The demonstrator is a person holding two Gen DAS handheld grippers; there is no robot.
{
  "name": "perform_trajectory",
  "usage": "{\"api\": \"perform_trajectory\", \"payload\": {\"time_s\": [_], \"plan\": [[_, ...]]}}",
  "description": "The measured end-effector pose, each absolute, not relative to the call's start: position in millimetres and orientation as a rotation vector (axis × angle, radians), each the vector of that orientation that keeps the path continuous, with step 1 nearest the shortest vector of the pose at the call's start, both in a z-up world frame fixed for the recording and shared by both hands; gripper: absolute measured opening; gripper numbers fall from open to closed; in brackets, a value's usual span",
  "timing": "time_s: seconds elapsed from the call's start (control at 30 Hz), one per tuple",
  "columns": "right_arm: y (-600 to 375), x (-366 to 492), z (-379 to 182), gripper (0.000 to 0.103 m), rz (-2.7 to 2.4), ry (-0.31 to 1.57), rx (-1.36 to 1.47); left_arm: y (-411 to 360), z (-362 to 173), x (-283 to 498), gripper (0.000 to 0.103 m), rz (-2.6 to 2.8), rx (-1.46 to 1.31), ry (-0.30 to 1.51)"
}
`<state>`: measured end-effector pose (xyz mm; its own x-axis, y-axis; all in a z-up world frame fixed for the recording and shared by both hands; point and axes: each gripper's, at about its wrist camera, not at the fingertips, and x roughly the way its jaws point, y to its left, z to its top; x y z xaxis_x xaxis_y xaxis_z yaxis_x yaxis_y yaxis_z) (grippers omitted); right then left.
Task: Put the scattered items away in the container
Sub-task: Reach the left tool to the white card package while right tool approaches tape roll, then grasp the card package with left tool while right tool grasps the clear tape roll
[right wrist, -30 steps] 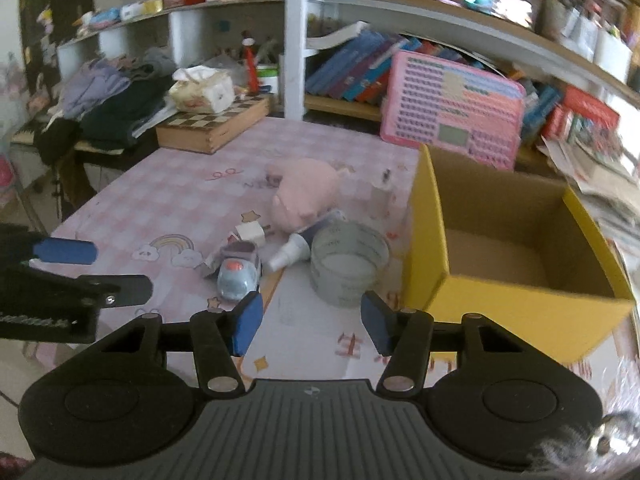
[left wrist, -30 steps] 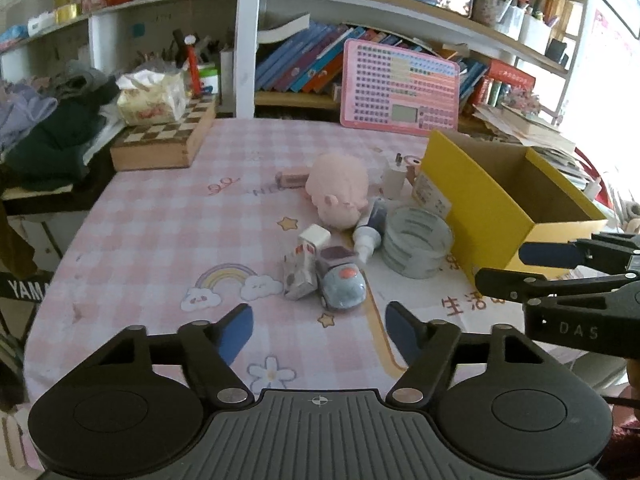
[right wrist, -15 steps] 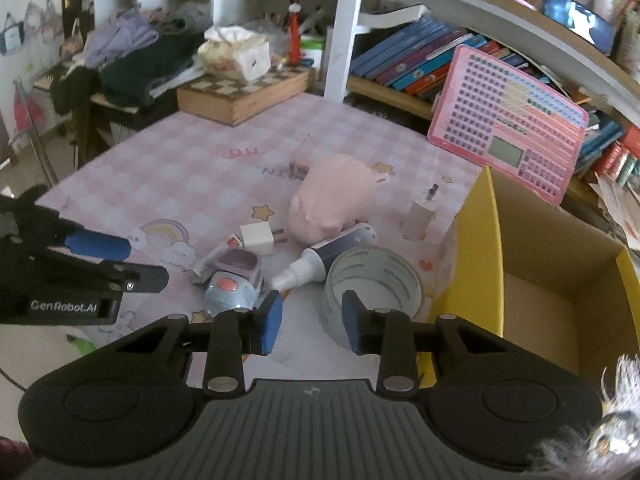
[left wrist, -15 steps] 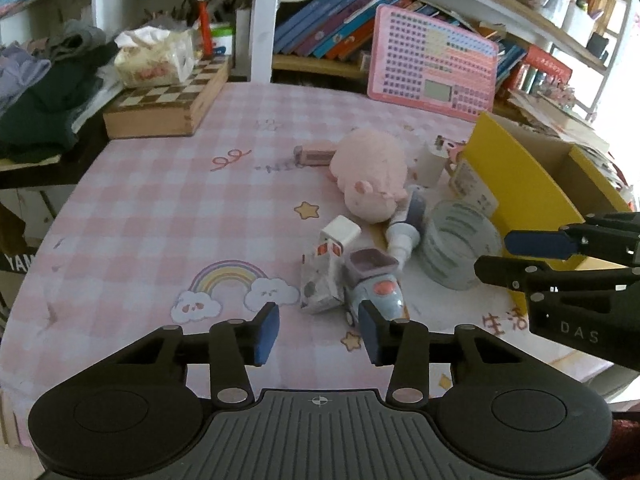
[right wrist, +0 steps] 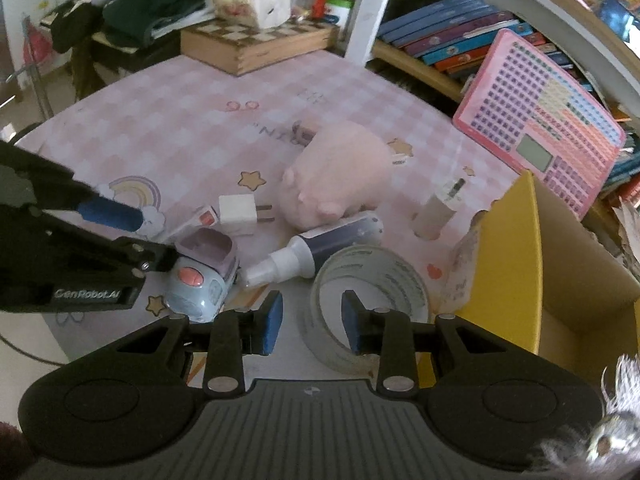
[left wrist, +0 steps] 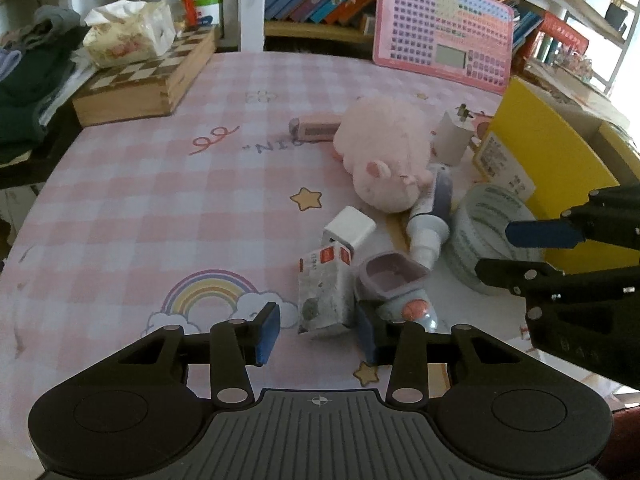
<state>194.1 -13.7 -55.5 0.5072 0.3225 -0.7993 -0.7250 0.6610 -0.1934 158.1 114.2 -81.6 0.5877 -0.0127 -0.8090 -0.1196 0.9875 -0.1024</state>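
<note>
A yellow cardboard box (left wrist: 560, 168) (right wrist: 516, 264) stands open at the right of the pink checked table. Beside it lie a pink plush pig (left wrist: 384, 156) (right wrist: 340, 176), a tape roll (left wrist: 484, 236) (right wrist: 368, 284), a glue bottle (left wrist: 432, 216) (right wrist: 316, 248), a white plug (left wrist: 350, 230) (right wrist: 238, 214), a small card pack (left wrist: 324, 292) and a blue toy car (left wrist: 396, 292) (right wrist: 204, 276). My left gripper (left wrist: 318, 334) is open, its fingers either side of the card pack's near end. My right gripper (right wrist: 312, 322) is open, astride the tape roll's near left rim.
A wooden chess box (left wrist: 148, 76) with a tissue pack sits at the far left. A pink toy tablet (left wrist: 444, 24) leans on the bookshelf behind. A white charger (left wrist: 454, 138) and a pink eraser (left wrist: 316, 130) lie behind the pig.
Both grippers have moved forward and down to the items. The left one has come up around the card pack; the right one has reached the tape roll's rim.
</note>
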Motion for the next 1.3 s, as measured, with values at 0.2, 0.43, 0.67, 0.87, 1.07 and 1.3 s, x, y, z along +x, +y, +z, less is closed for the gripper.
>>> {"api": "perform_trajectory", "payload": {"time_s": [0.2, 0.43, 0.67, 0.87, 1.07, 1.3], "plan": [[-8.1, 204.3, -62.5, 0.026, 0.684, 0.849, -0.575, 116.3, -87.1, 168.2, 0.038, 0.073, -0.134, 0.945], [-5.9, 212.5, -68.2, 0.025, 0.709, 0.885, -0.575, 115.9, -85.0, 175.4, 0.038, 0.058, -0.088, 0.947], [-7.1, 218.4, -68.9, 0.022, 0.725, 0.898, -0.568, 104.8, -91.7, 177.4, 0.038, 0.009, -0.038, 1.003], [-7.5, 222.0, -69.6, 0.020, 0.736, 0.900, -0.570, 104.7, -92.9, 183.6, 0.038, 0.028, -0.037, 0.999], [-4.6, 230.5, -73.9, 0.010, 0.748, 0.917, -0.578, 112.3, -92.5, 185.5, 0.028, 0.048, -0.081, 0.989], [-16.7, 233.0, -60.8, 0.008, 0.740, 0.845, -0.495, 119.9, -71.6, 176.6, 0.028, 0.098, -0.143, 0.897]]}}
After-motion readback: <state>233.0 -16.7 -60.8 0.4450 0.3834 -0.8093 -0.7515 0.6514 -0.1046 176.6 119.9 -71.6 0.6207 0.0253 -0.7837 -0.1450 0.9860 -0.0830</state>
